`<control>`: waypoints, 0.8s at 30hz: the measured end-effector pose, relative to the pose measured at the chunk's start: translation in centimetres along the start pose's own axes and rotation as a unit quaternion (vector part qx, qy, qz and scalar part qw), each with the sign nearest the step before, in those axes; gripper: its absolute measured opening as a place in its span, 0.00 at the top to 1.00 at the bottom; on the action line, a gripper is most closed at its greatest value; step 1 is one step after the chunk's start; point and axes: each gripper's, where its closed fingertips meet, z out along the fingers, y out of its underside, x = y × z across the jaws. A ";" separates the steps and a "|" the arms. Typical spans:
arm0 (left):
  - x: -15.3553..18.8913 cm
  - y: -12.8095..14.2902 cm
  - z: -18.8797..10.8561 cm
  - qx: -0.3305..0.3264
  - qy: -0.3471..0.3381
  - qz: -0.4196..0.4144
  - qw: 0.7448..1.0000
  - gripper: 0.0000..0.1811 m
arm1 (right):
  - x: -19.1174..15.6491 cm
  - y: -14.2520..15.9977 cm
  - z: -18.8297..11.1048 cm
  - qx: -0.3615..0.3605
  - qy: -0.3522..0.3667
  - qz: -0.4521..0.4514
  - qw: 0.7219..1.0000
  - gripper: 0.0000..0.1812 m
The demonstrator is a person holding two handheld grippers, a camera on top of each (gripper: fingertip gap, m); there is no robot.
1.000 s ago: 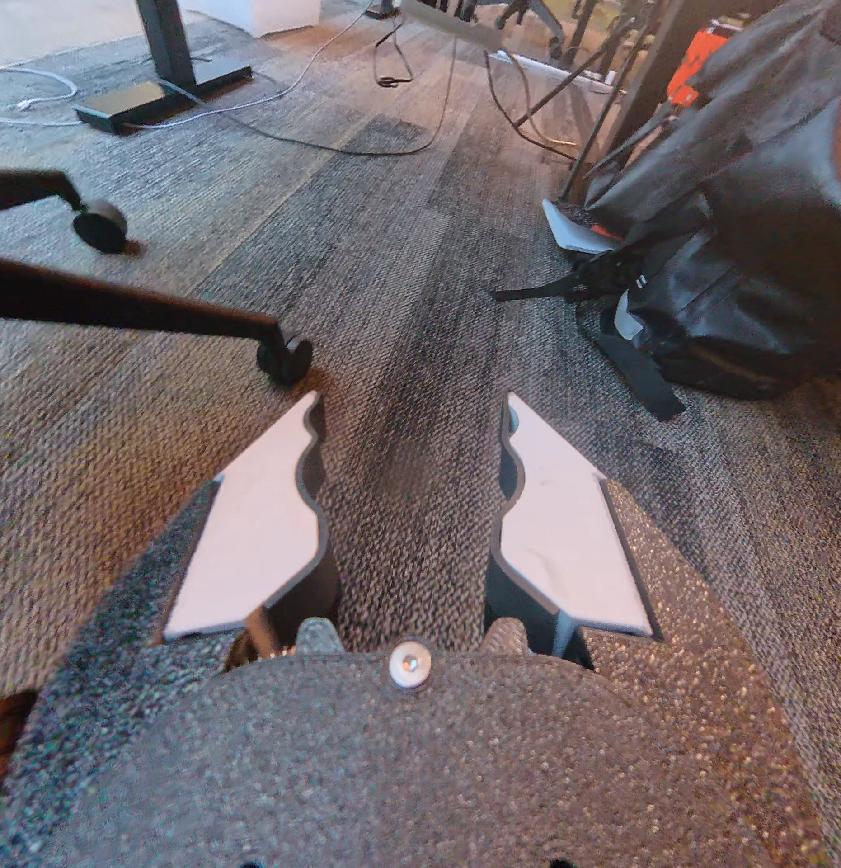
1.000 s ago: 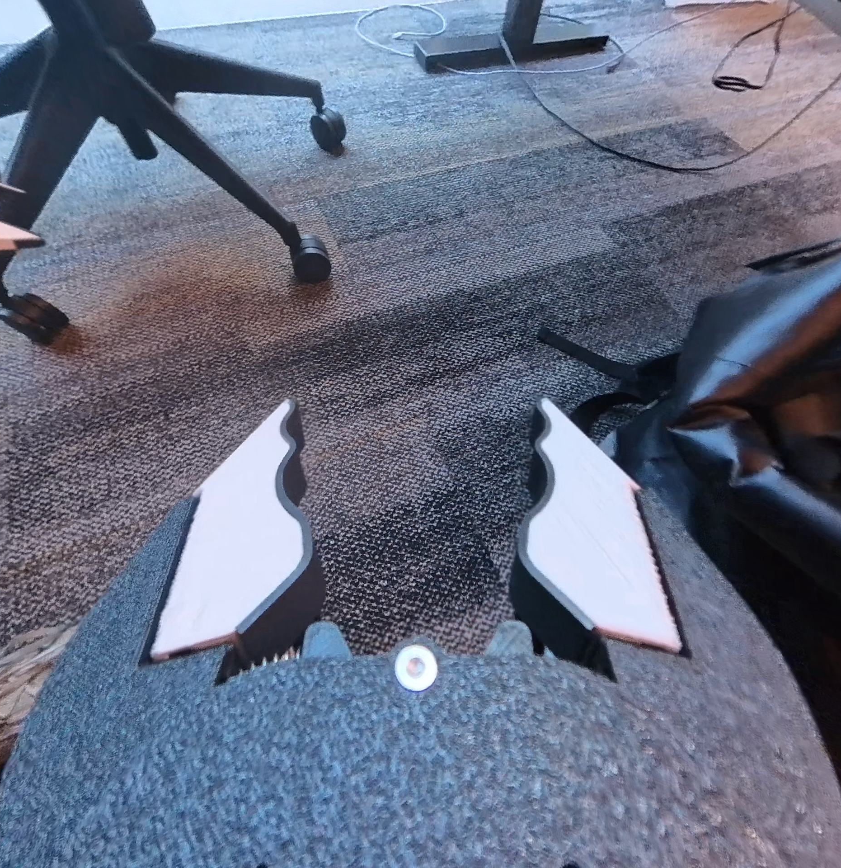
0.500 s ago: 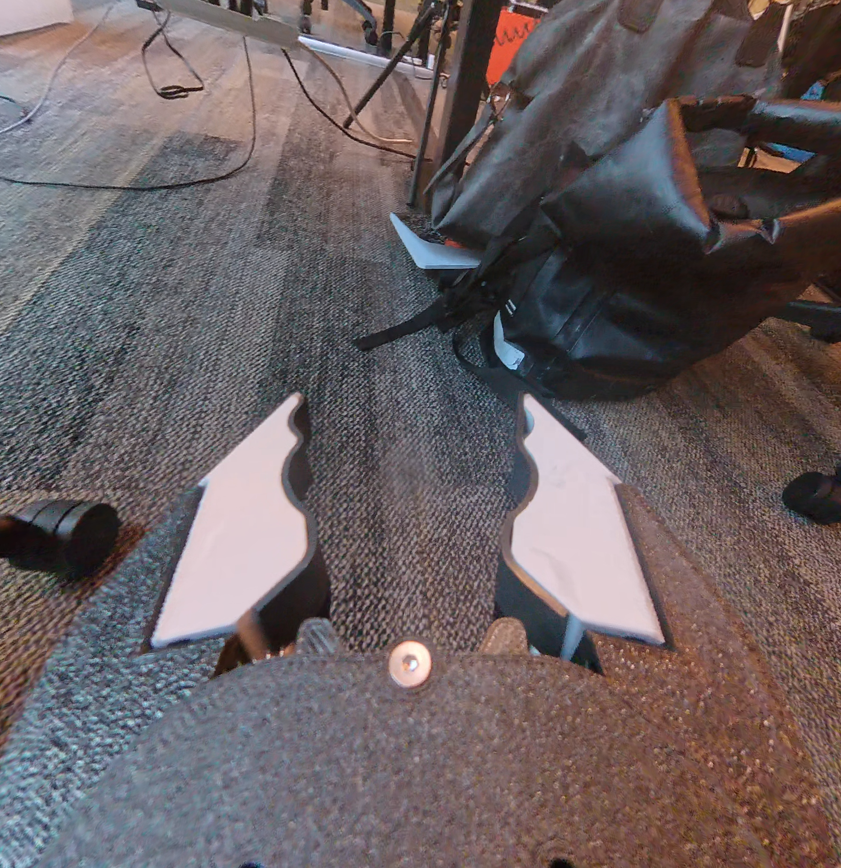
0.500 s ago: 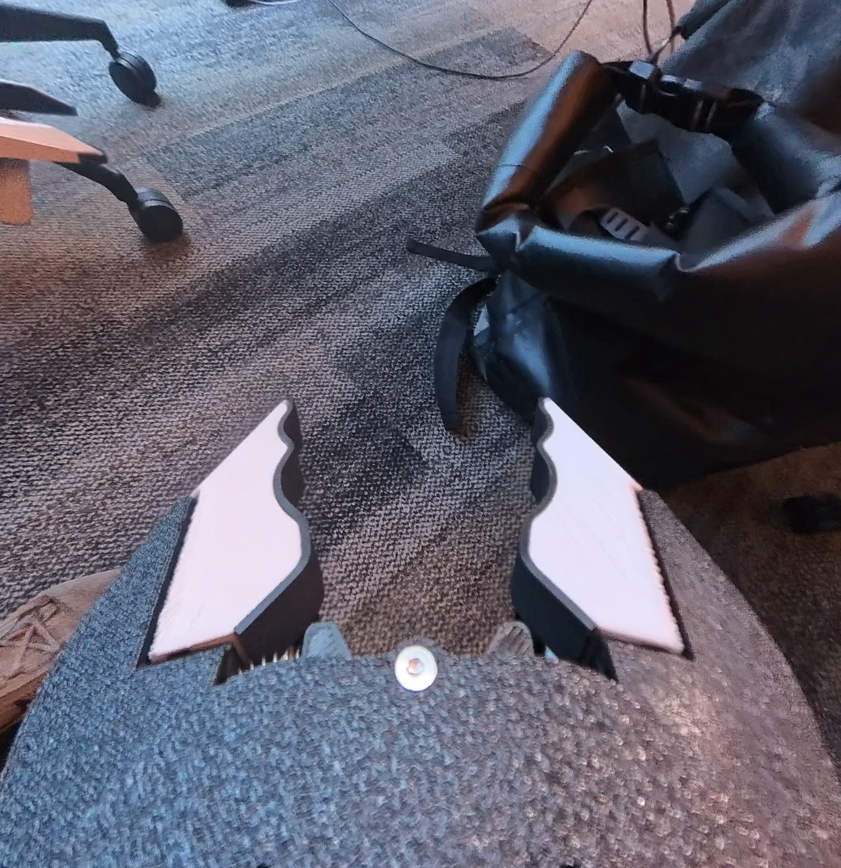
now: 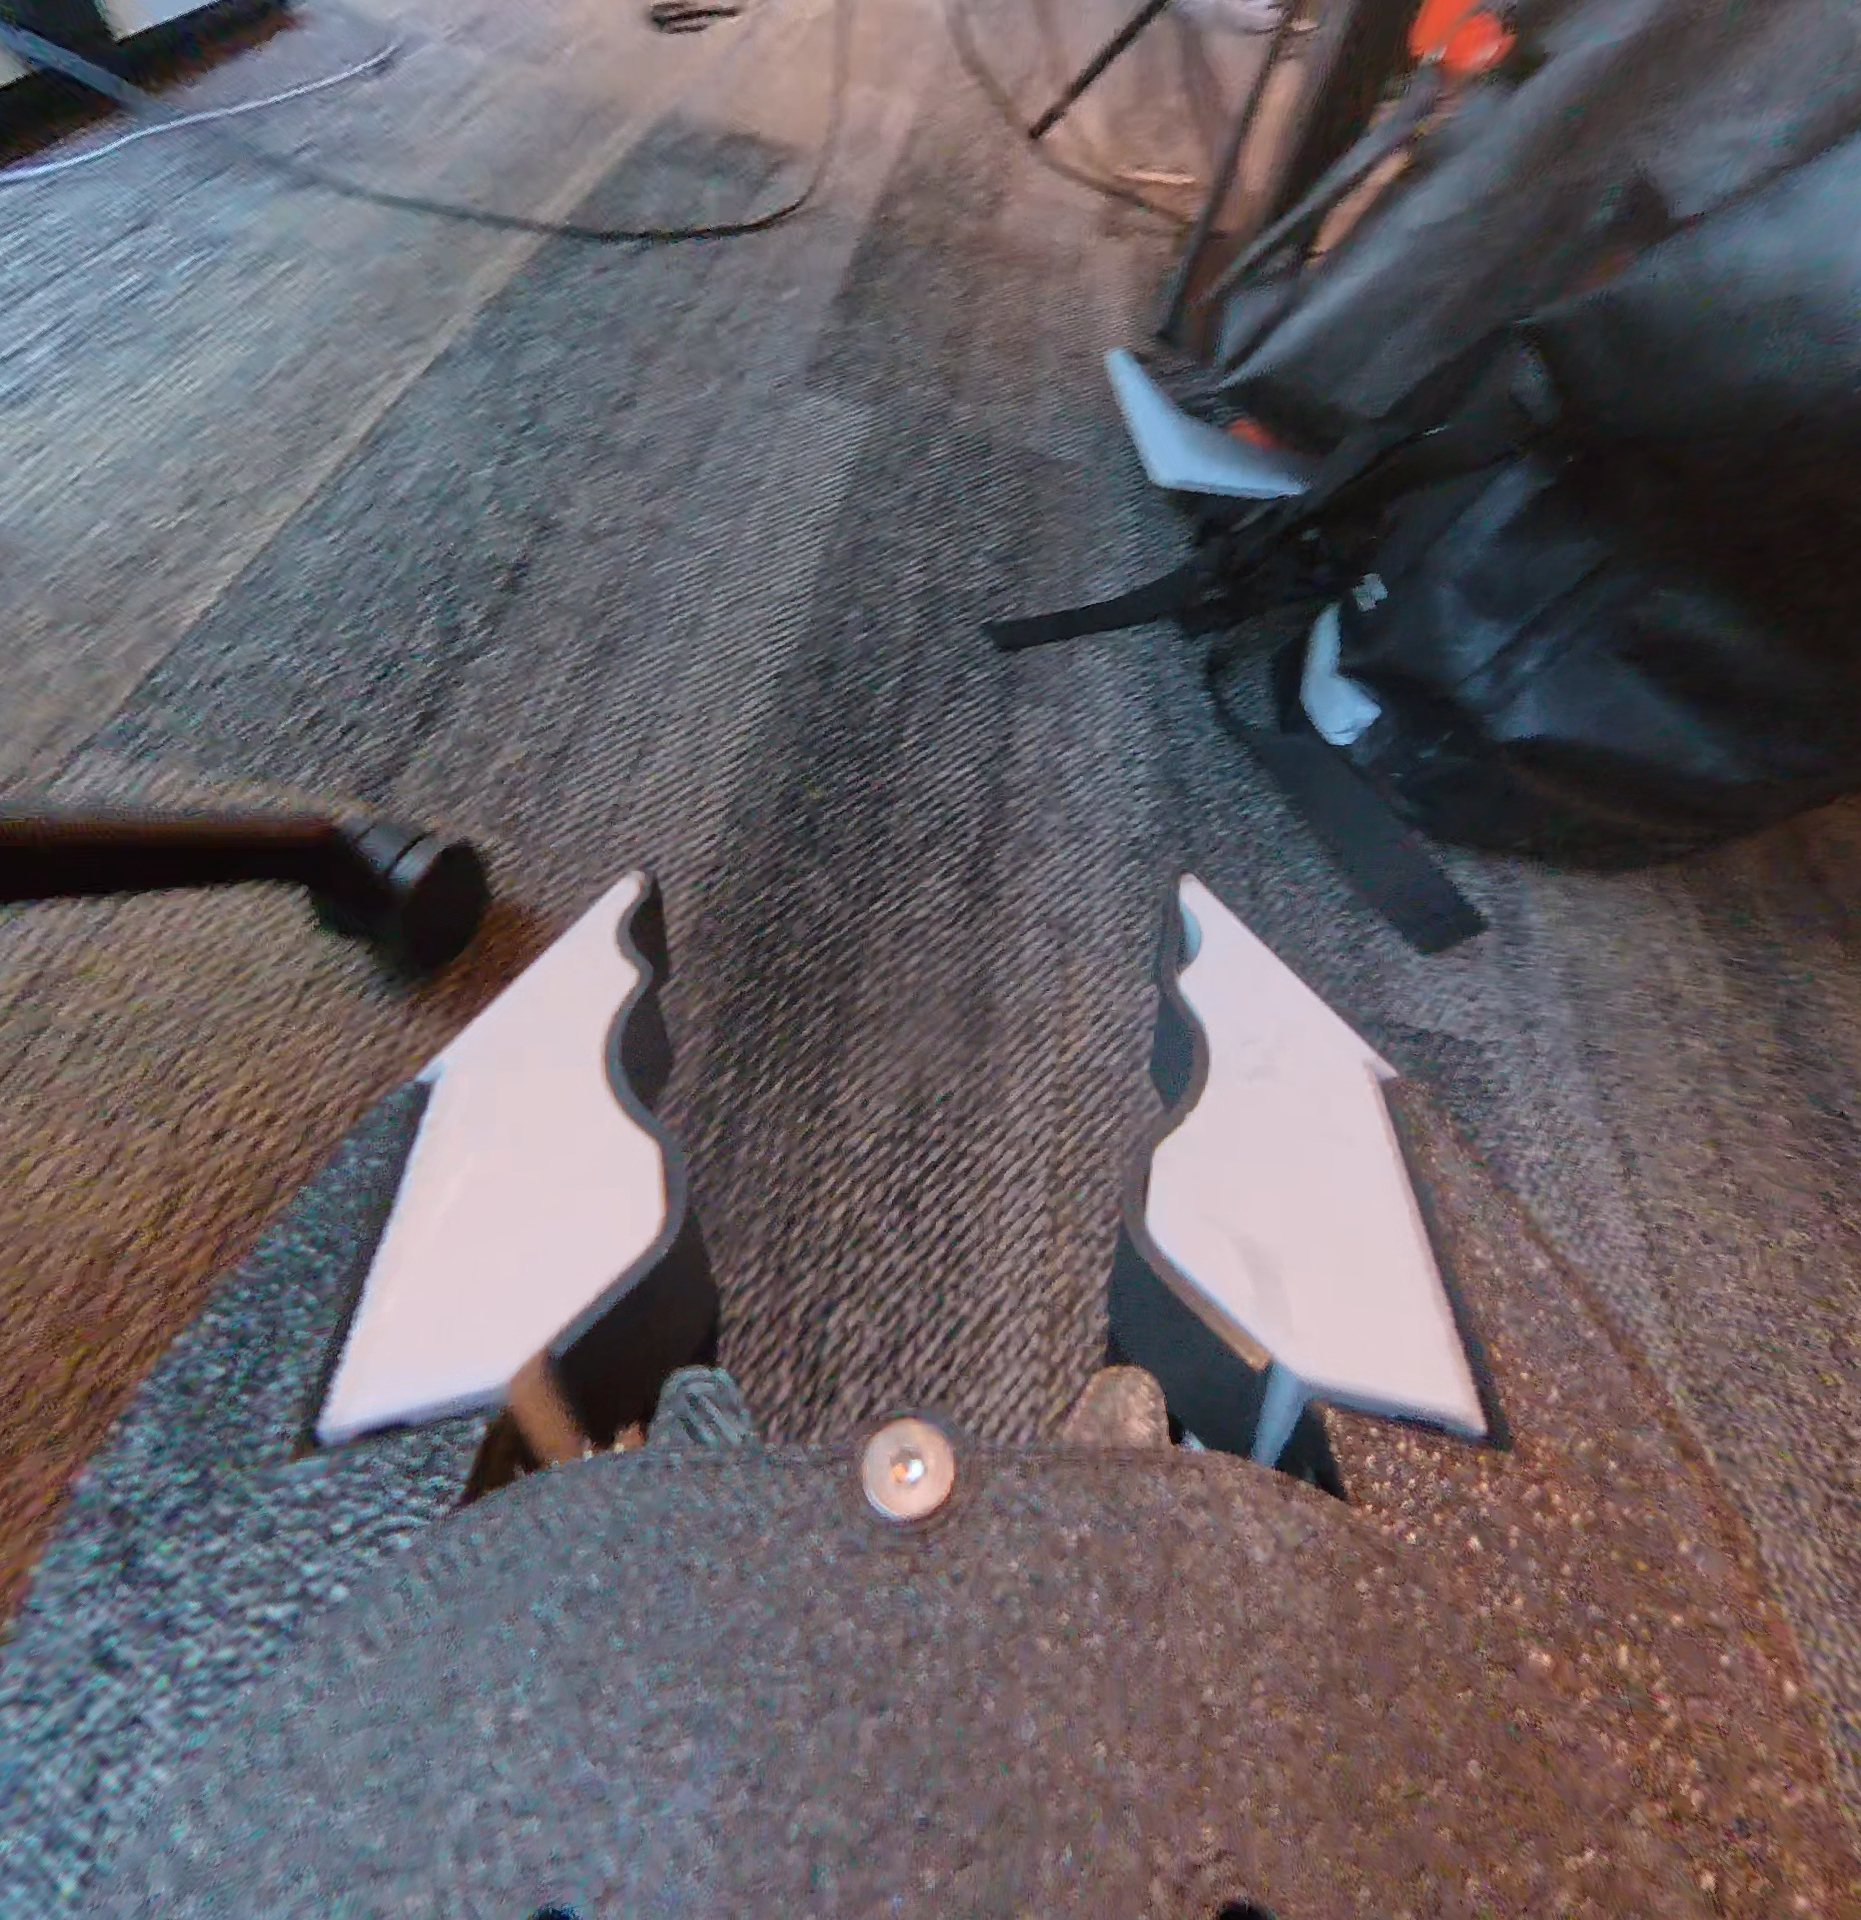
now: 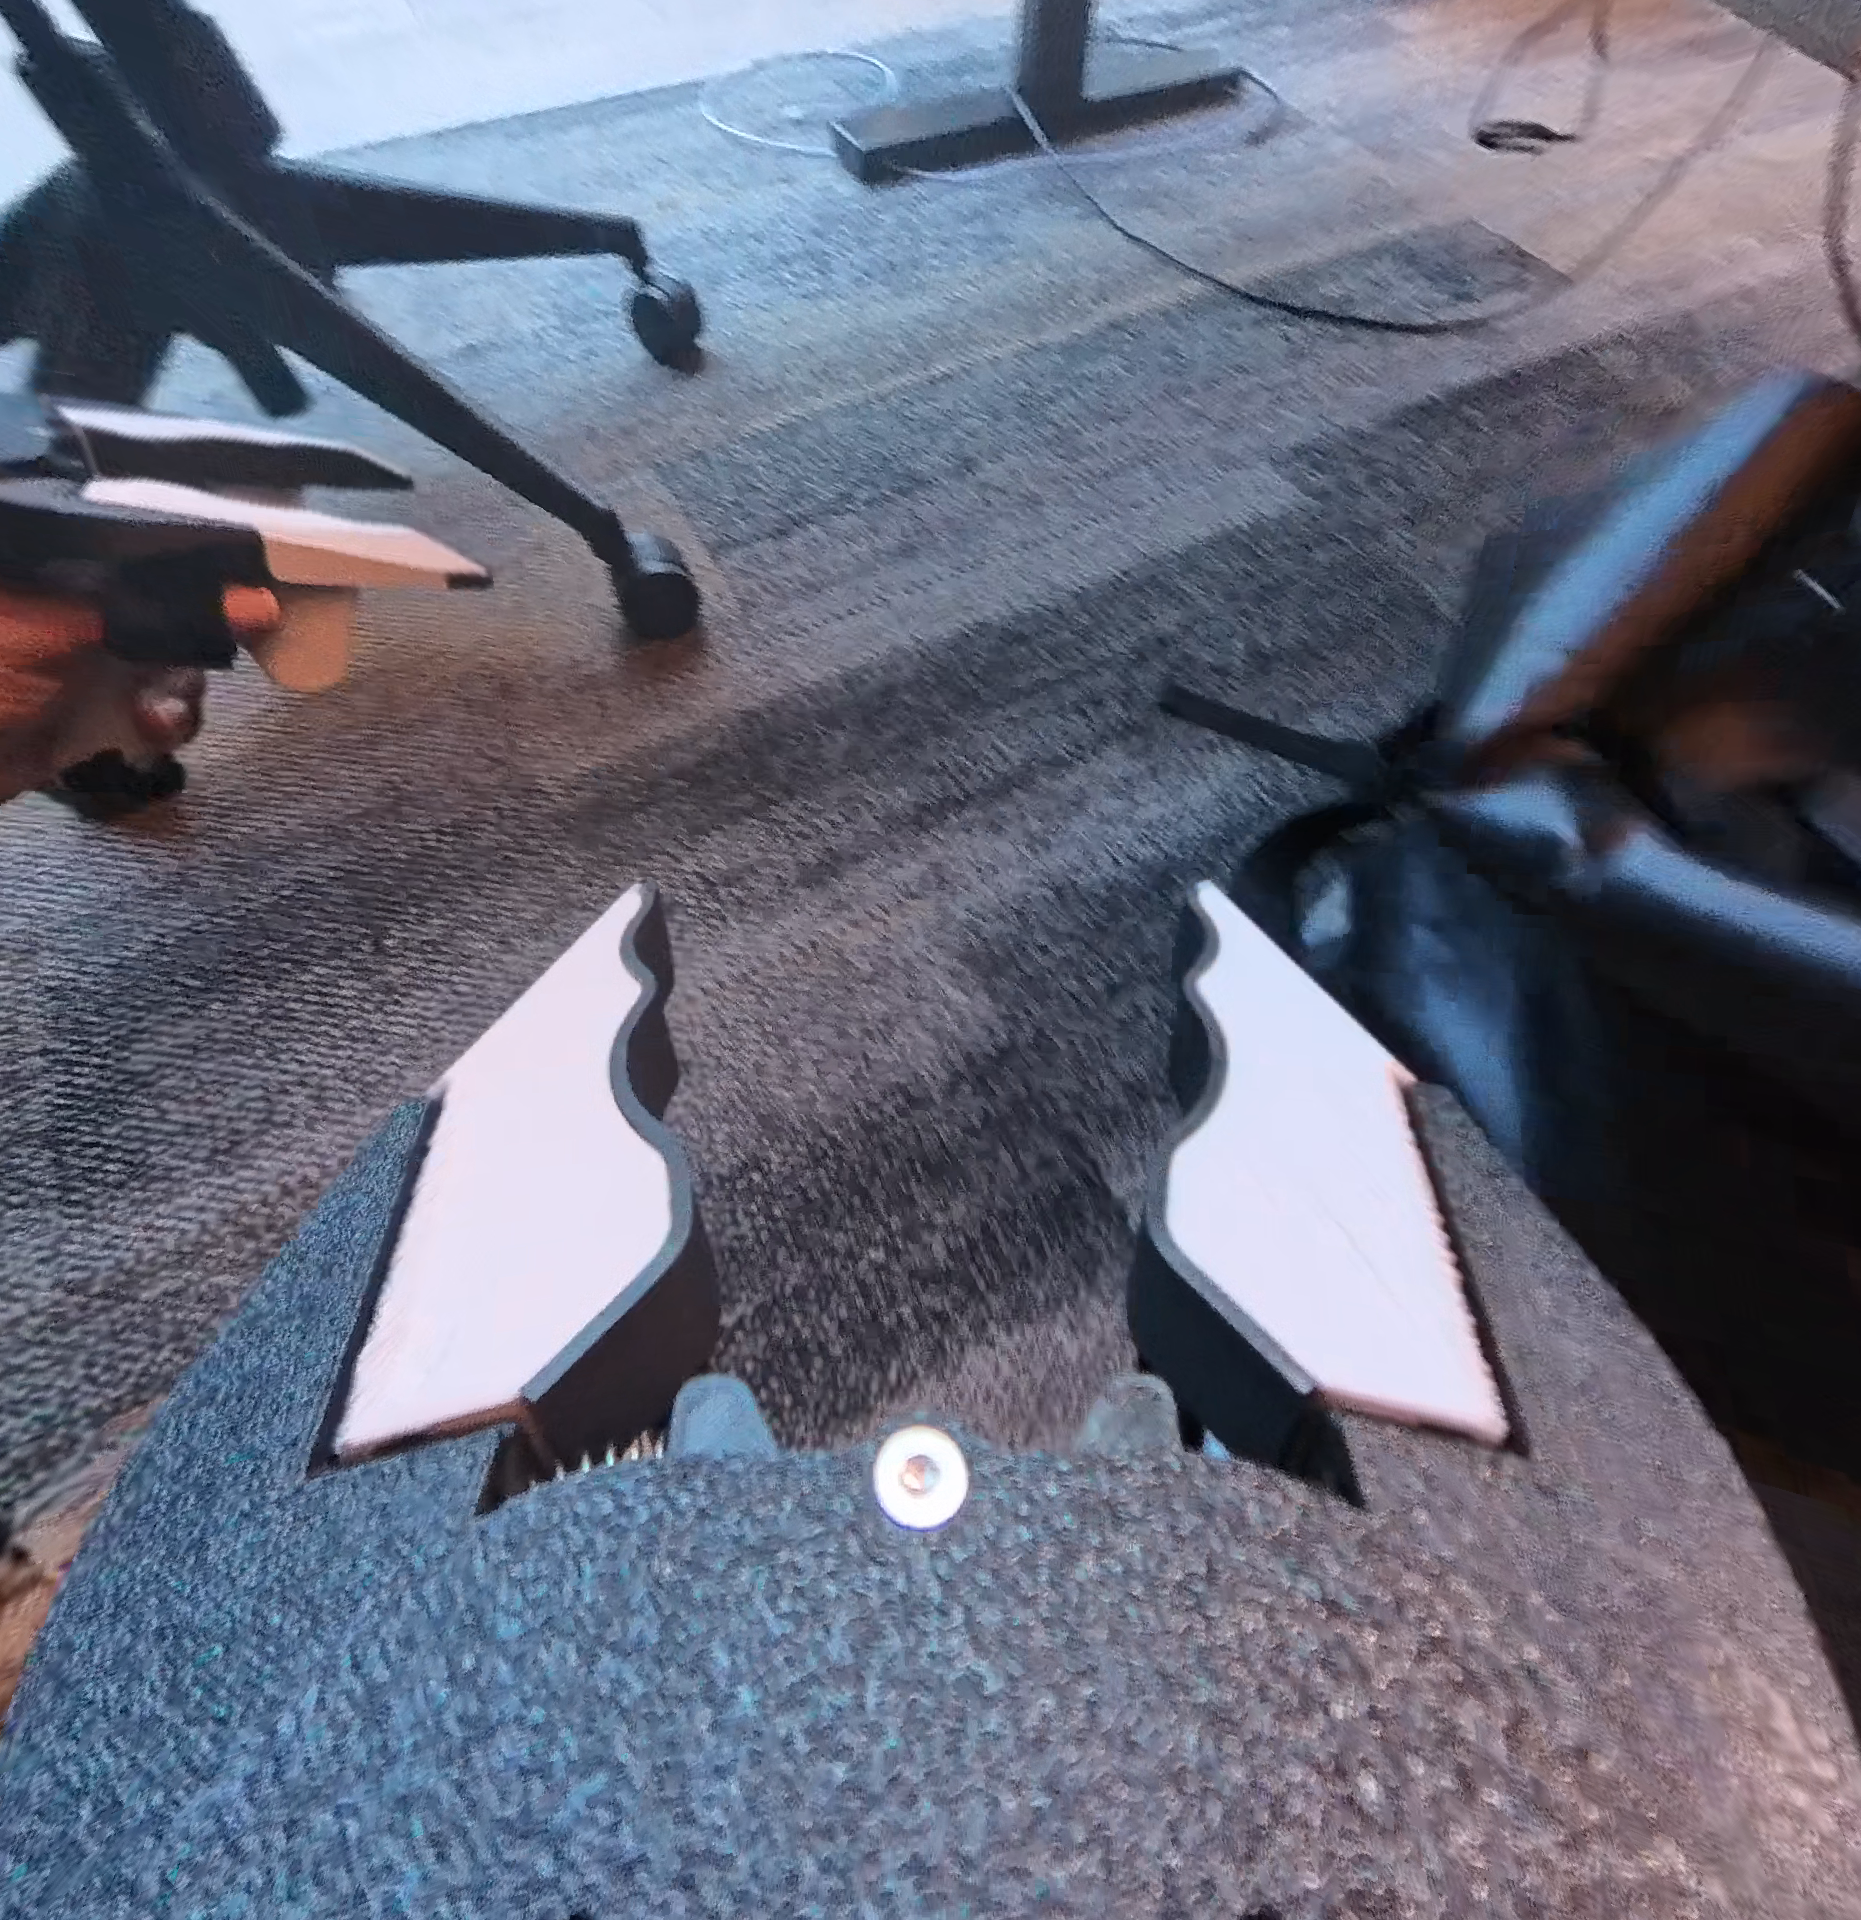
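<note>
— How does the left gripper (image 5: 910, 904) stand?
— Its jaws are spread wide with nothing between them, pointing forward and down. From the right wrist view it shows at the left edge, a hand (image 6: 32, 675) around it.
— And the right gripper (image 6: 921, 914)?
— The same: parted wide, gripping nothing, angled downward.

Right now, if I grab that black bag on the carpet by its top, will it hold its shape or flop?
The black bag would probably flop: its top looks creased and slumped. Its loose strap lies flat on the carpet and would likely dangle. The glossy skin may be slippery.
</note>
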 end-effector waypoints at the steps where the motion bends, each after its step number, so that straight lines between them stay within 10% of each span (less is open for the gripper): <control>1: -1.1 0.6 -0.9 -0.006 -0.015 -0.009 1.000 0.48 | -0.9 -0.7 1.3 0.008 -0.017 -0.011 1.000 0.47; 12: -6.1 5.6 -7.3 -0.031 -0.063 -0.035 0.997 0.47 | -4.4 1.6 8.3 -0.010 -0.111 -0.072 0.991 0.32; 24: -2.3 -1.8 -6.2 0.008 -0.010 -0.032 0.999 0.48 | -1.9 -0.2 7.7 0.010 -0.066 -0.064 0.996 0.38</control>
